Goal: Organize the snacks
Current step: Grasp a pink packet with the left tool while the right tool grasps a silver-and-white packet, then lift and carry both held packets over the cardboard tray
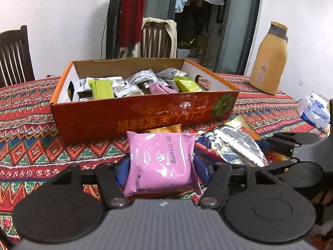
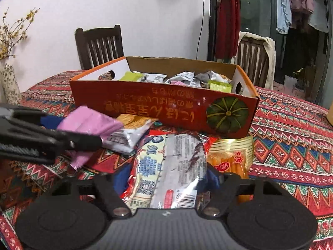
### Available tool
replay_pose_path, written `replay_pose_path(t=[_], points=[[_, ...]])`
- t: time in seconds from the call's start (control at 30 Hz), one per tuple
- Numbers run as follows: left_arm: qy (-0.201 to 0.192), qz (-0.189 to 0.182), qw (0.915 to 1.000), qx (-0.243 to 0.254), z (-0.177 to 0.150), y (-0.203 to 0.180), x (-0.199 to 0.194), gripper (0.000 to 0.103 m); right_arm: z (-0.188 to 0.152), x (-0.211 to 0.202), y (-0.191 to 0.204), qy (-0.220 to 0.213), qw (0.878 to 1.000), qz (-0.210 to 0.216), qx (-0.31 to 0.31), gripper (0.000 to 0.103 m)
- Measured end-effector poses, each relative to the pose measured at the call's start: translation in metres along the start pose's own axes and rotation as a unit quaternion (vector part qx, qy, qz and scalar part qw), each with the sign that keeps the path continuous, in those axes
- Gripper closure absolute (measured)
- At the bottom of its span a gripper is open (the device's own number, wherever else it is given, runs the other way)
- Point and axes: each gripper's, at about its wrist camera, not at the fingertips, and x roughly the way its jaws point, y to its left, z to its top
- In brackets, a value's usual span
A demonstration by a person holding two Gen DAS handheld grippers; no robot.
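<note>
My left gripper (image 1: 161, 163) squeezes a pink snack pack (image 1: 160, 160), just in front of the orange box (image 1: 143, 112). My right gripper (image 2: 166, 179) is closed on a silver snack bag (image 2: 170, 166) on the table (image 2: 291, 145), near its front edge.

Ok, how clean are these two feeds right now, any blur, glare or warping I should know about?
Left wrist view: pink packet in the left tool is sharp, its date print readable; the orange box bows from fisheye warping. Right wrist view: glare on the silver wrapper in the right tool; the left tool there is smeared by blur.
</note>
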Motion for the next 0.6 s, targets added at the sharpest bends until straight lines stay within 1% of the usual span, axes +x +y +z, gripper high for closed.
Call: replay_pose_path(t=[0.03, 0.07, 0.17, 0.33, 0.5, 0.6], points=[[0.001, 0.007, 1.0, 0.004, 0.0, -0.003, -0.001, 0.039, 0.0, -0.001, 0.0, 0.001, 1.0, 0.002, 0.002, 0.048], [0.002, 0.013, 0.9999, 0.01, -0.002, -0.005, -0.004, 0.039, 0.001, -0.003, -0.002, 0.001, 1.0, 0.008, 0.008, 0.049], [0.0, 0.02, 0.9998, 0.01, -0.011, -0.008, -0.023, 0.039, 0.001, -0.011, -0.002, 0.0, 1.0, 0.011, 0.011, 0.051], [-0.009, 0.046, 0.9989, -0.006, -0.035, -0.011, -0.068, 0.038, -0.002, -0.043, 0.004, -0.026, 0.999, 0.012, 0.014, 0.051], [-0.03, 0.06, 0.997, -0.038, -0.067, -0.02, -0.122, 0.038, -0.024, -0.095, 0.02, -0.047, 0.998, 0.029, 0.026, 0.051], [-0.025, 0.074, 0.9947, -0.067, -0.089, -0.026, -0.143, 0.038, -0.042, -0.128, 0.033, -0.057, 0.997, 0.036, 0.021, 0.051]])
